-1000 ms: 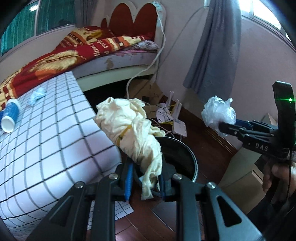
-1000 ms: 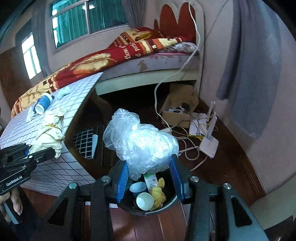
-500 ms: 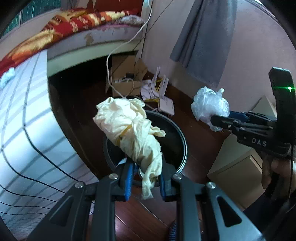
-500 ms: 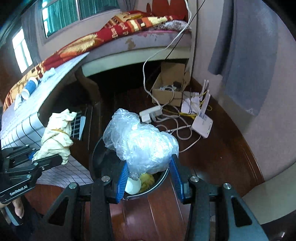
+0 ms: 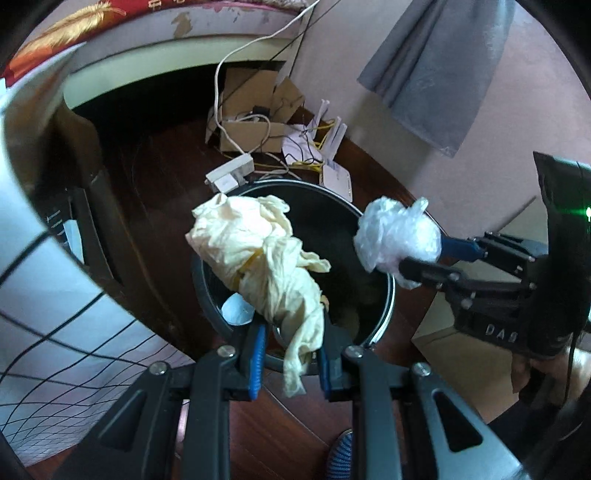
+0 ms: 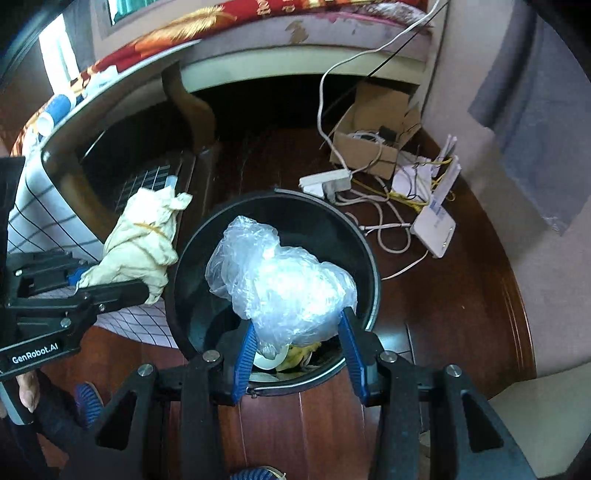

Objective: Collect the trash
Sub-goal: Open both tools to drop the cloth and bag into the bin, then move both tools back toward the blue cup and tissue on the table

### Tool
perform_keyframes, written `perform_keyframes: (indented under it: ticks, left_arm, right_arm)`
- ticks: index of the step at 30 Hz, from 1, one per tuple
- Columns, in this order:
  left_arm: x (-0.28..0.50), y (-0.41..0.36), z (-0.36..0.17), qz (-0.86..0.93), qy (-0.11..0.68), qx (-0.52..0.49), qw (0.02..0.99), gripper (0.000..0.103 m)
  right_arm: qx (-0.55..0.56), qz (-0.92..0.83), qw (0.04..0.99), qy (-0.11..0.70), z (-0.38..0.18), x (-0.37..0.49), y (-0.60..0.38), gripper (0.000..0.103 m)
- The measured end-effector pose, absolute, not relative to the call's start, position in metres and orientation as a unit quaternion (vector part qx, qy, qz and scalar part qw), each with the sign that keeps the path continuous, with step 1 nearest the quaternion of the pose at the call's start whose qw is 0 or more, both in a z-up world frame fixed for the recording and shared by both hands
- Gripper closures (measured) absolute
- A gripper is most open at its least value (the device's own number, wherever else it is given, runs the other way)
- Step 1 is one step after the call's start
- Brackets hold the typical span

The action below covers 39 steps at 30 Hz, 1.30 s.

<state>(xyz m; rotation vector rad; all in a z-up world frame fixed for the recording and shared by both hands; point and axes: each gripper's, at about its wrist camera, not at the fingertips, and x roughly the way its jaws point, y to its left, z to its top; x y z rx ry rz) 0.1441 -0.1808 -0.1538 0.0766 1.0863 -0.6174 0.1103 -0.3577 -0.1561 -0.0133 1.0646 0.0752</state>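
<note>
Left gripper [image 5: 290, 343]: clamps crumpled cream cloth wad [image 5: 258, 258] above round black trash bin [image 5: 384, 314]
Right gripper [image 6: 295, 341]: grips clear crumpled plastic bag [image 6: 284, 284] over bin opening
Around: white power strip [image 6: 325, 181], cardboard box [image 6: 373, 144], white router [image 6: 434, 229] on floor beyond bin; grid-cloth table [image 6: 33, 221] beside it

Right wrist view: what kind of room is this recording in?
Most likely a bedroom in a home: a bed with a red patterned blanket, a grey curtain, and a router with tangled cables on the wooden floor.
</note>
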Motion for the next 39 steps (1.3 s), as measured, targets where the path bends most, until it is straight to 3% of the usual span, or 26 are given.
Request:
perform_keyframes:
  ticks: [3,4,5,6,7,8,18,39]
  left_arm:
    - [0.15,-0.186,-0.163,-0.298,0.517,0.029,0.802,0.076]
    - [0.151,-0.186,-0.167,-0.299,0.52,0.026,0.8,0.065]
    - [0.152,-0.187,-0.17,-0.288,0.522,0.028,0.802,0.04]
    - [0.151,-0.185,-0.172,-0.274,0.52,0.035,0.808,0.028]
    - [0.15,-0.183,-0.173,-0.263,0.517,0.04,0.813,0.009]
    - [0.148,-0.181,-0.175,-0.256,0.518,0.042,0.815,0.0]
    - [0.14,-0.166,-0.186,-0.222,0.534,0.056,0.814,0.0]
    - [0.095,-0.139,-0.119,-0.21,0.472,0.051,0.855,0.0]
  right_arm:
    - [-0.017,0.046,0.853,0.52,-0.169,0.117,-0.352,0.057]
    - [-0.023,0.047,0.85,0.524,-0.173,0.119,-0.35,0.055]
    - [-0.034,0.046,0.846,0.529,-0.178,0.121,-0.348,0.05]
    - [-0.057,0.027,0.837,0.543,-0.188,0.124,-0.348,0.02]
    - [-0.07,0.009,0.832,0.55,-0.196,0.125,-0.35,0.004]
    - [-0.075,0.001,0.826,0.559,-0.201,0.125,-0.353,0.003]
    - [-0.066,-0.057,0.814,0.574,-0.199,0.116,-0.38,0.0]
    - [-0.031,-0.03,0.862,0.505,-0.114,0.082,-0.344,0.0]
